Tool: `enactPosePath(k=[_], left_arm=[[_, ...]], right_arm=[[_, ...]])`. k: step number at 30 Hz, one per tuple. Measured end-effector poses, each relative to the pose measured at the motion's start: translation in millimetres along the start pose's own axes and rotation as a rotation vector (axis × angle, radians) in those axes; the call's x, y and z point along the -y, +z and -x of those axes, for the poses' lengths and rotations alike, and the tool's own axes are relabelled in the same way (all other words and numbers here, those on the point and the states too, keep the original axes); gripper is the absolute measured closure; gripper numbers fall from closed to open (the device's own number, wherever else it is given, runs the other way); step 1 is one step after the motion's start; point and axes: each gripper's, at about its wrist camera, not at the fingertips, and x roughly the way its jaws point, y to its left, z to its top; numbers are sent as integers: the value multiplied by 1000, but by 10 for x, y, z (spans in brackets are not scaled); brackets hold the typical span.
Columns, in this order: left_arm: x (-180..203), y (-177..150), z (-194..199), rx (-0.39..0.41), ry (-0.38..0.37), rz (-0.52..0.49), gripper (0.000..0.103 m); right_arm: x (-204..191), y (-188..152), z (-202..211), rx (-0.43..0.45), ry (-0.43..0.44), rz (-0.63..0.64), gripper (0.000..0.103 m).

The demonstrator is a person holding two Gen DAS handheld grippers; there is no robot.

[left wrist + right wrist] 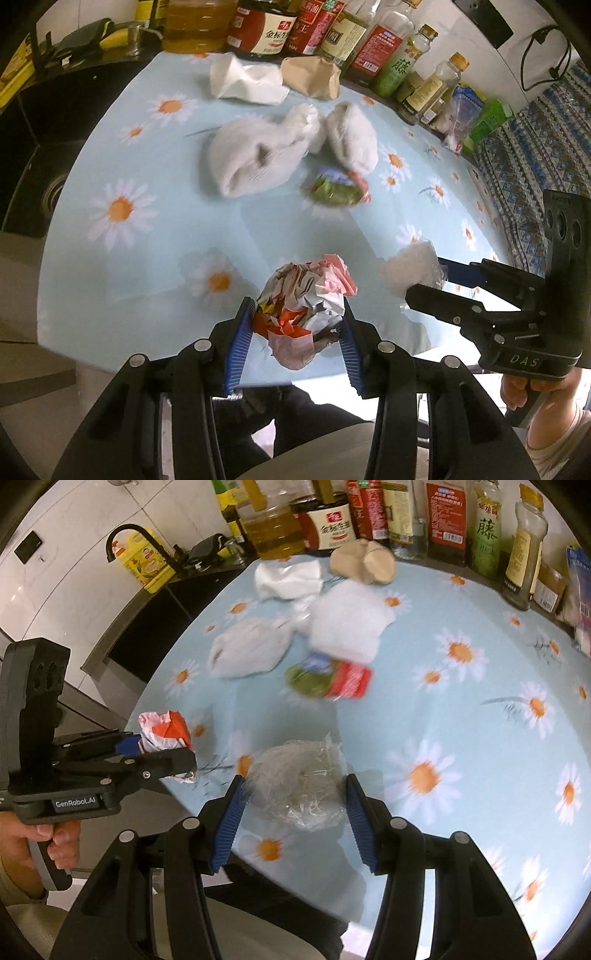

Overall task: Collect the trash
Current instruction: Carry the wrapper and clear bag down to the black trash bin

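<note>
My left gripper (297,319) is shut on a crumpled ball of red, pink and white paper (308,295), held above the near edge of the daisy-print table (155,240). In the right wrist view that same paper ball (164,731) shows at the left, clamped in the left gripper (166,751). My right gripper (293,794) is shut on a crumpled clear plastic wrapper (299,786), which the left wrist view shows at the right gripper (424,280) as a pale wad (410,267). On the table lie a green and red snack packet (328,679), white socks (251,155), a white tissue (243,81) and a brown paper wad (312,77).
Bottles of oil and sauce (266,29) line the table's far edge, with more bottles (487,535) toward the right. A black sink (48,147) with a black tap (129,535) lies left of the table. A patterned cloth (524,147) hangs at the right. A person's hand (37,838) grips the left handle.
</note>
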Motion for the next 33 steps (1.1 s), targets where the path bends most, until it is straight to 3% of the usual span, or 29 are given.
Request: enactPosePath(k=[16, 33], left_arm=[[-330, -679, 231, -57, -46, -40, 61], [-766, -1249, -230, -209, -29, 37, 61]], right_arm=[[-792, -622, -189, -47, 37, -28, 48], [-911, -1099, -837, -191, 59, -70, 48]])
